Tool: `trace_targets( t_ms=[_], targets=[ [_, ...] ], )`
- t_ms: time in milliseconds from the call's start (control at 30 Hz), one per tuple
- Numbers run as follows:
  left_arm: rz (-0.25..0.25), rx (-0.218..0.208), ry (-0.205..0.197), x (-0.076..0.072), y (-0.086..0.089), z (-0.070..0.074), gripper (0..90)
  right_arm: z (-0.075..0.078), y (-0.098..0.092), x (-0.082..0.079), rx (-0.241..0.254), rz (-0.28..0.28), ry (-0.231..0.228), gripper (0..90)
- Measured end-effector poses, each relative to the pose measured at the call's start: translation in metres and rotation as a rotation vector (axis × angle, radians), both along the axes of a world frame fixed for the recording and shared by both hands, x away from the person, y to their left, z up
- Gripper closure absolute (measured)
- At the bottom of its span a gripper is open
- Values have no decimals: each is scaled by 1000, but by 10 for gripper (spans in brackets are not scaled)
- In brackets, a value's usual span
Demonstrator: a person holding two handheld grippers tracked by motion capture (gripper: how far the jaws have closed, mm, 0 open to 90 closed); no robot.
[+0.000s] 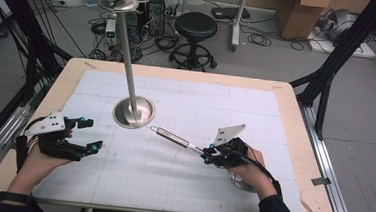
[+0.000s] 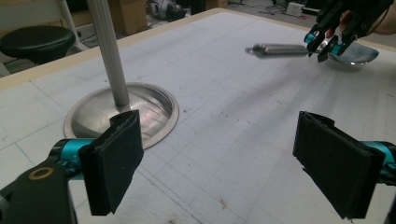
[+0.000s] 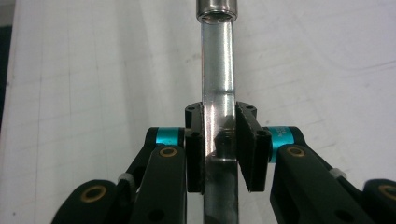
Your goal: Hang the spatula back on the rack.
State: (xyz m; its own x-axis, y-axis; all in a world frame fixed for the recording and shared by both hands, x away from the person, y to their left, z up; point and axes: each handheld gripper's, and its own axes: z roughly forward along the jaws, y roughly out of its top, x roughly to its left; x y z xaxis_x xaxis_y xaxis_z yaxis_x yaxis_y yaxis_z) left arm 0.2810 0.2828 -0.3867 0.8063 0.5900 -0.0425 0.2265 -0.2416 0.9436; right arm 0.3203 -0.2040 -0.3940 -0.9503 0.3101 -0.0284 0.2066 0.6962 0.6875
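Right tongs (image 3: 219, 149) pinch the metal ladle (image 3: 217, 93) handle; left tongs (image 2: 233, 163) spread, empty.

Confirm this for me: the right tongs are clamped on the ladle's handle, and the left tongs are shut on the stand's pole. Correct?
Not quite. The left tongs are open and hold nothing; in the left gripper view the stand's pole rises beyond them, untouched. The right tongs are indeed clamped on the ladle's handle, as the right gripper view shows.

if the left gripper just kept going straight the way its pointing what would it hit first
Probably nothing at first: the left gripper points across bare mat between the stand base and the held ladle. Farther on, the right gripper may lie close; depth is unclear.
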Motion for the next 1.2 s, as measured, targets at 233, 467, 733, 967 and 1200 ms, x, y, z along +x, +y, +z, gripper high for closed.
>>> trace_targets(
  t_ms=[233, 467, 733, 967, 1200],
  targets=[
    [-5, -6, -3, 0, 1, 1, 163, 23, 0, 2, 88, -28, -54, 753],
    [-1, -10, -16, -1, 2, 2, 161, 43, 3, 5, 165, -59, -116, 753],
    [0, -15, -18, -1, 3, 3, 161, 64, 8, 8, 282, -97, -159, 753],
    [2, -12, -16, -1, 3, 3, 162, 83, 17, 11, 379, -115, -203, 753],
    [0, -20, -18, -1, 4, 4, 162, 101, 30, 15, 463, -146, -252, 753]
  ],
)
